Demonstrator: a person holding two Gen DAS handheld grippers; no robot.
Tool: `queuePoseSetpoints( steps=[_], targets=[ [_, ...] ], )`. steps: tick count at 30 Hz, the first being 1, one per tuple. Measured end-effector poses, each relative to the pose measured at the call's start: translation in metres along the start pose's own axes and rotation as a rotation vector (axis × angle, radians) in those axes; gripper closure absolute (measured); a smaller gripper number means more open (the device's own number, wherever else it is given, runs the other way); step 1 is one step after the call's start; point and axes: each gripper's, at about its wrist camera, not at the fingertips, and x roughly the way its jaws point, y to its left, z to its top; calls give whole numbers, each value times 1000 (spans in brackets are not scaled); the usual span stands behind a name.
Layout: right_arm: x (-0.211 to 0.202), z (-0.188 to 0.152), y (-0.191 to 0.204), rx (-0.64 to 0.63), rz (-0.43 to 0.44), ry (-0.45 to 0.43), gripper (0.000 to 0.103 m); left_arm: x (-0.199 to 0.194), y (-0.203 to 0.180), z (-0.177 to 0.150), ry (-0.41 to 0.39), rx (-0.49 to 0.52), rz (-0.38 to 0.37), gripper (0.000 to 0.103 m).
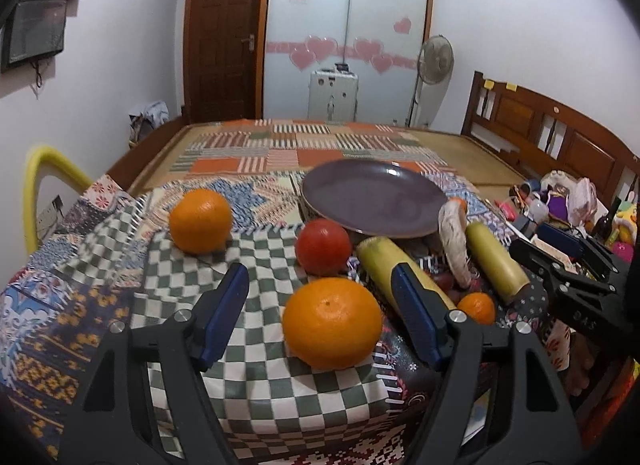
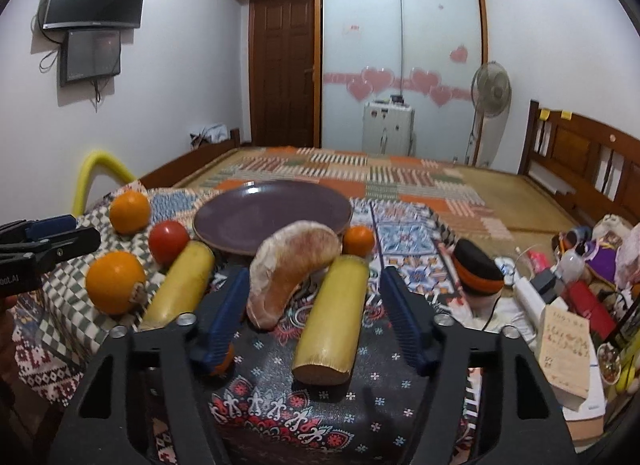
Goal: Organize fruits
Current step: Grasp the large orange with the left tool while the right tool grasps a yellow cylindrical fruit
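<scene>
A purple plate (image 1: 372, 195) (image 2: 272, 213) sits at the back of the patterned cloth. My left gripper (image 1: 320, 297) is open, its blue pads on either side of a large orange (image 1: 332, 323) (image 2: 115, 282) without touching it. A red tomato (image 1: 323, 247) (image 2: 168, 241) and a second orange (image 1: 200, 220) (image 2: 130, 212) lie behind. My right gripper (image 2: 314, 305) is open around a yellow sugarcane piece (image 2: 334, 321) (image 1: 496, 261) and a peeled pomelo segment (image 2: 290, 265) (image 1: 454, 243). Another sugarcane piece (image 2: 180, 285) (image 1: 400, 269) lies to the left. Small mandarins (image 2: 359, 240) (image 1: 476, 307) lie nearby.
A bed with a patchwork cover (image 2: 360, 173) lies behind the table. A cluttered pile of bottles, boxes and a book (image 2: 568, 353) fills the right side. A black and orange object (image 2: 478, 271) stands right of the sugarcane. A yellow chair back (image 1: 44, 181) rises at the left.
</scene>
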Motion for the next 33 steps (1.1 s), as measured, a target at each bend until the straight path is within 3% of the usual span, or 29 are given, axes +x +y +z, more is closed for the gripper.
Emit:
queuePoseSetpoints(
  steps=[8, 10, 15, 26, 33],
  targets=[
    [21, -6, -6, 21, -1, 78, 43, 29, -1, -13, 87, -23, -16, 29],
    [27, -7, -9, 27, -3, 93, 47, 35, 0, -16, 100, -29, -28, 29],
    [40, -5, -16, 53, 13, 133, 53, 41, -1, -18, 107, -30, -47, 29],
    [55, -6, -17, 87, 41, 178, 54, 58, -4, -17, 125, -19, -51, 33],
    [52, -7, -18, 44, 12, 192, 68, 58, -1, -16, 118, -24, -57, 36]
  ],
)
